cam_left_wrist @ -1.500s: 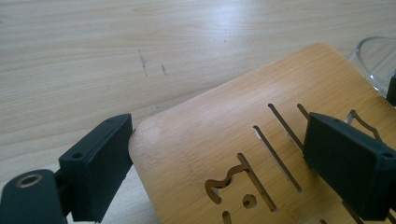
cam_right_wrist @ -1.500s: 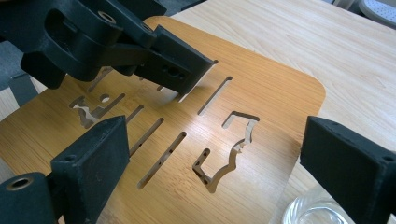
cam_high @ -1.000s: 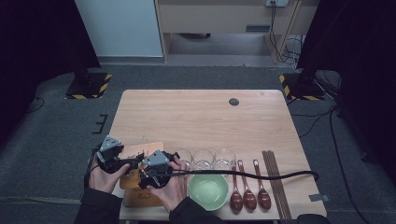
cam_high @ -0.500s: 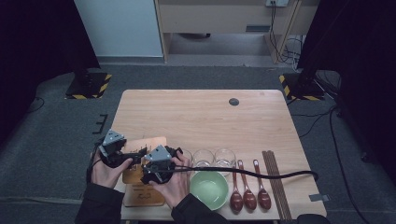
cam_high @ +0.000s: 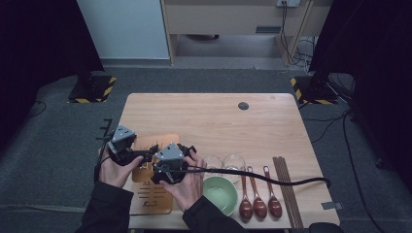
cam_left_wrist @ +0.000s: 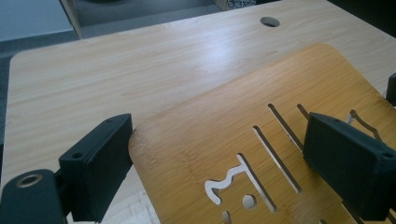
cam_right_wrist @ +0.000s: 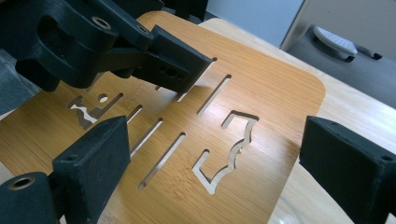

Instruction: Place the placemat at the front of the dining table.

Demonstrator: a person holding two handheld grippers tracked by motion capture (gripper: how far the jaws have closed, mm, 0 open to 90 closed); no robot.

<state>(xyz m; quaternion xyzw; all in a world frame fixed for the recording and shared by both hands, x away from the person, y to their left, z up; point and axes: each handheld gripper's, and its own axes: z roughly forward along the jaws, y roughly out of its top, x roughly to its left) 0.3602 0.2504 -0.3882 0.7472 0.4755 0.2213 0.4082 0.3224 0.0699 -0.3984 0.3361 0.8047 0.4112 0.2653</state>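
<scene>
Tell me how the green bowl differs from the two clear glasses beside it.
The green bowl is opaque pale green; the clear glasses are see-through. The green bowl is one wide, broad dish, while the clear glasses are two, each narrower. The green bowl sits nearer the person's edge of the table; the clear glasses stand just behind it. Both kinds sit open side up, apart from either hand-held gripper.

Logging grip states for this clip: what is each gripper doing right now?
Left gripper: open, jaws spread above the slotted bamboo board, holding nothing.
Right gripper: open, jaws apart over the same board, holding nothing.
</scene>
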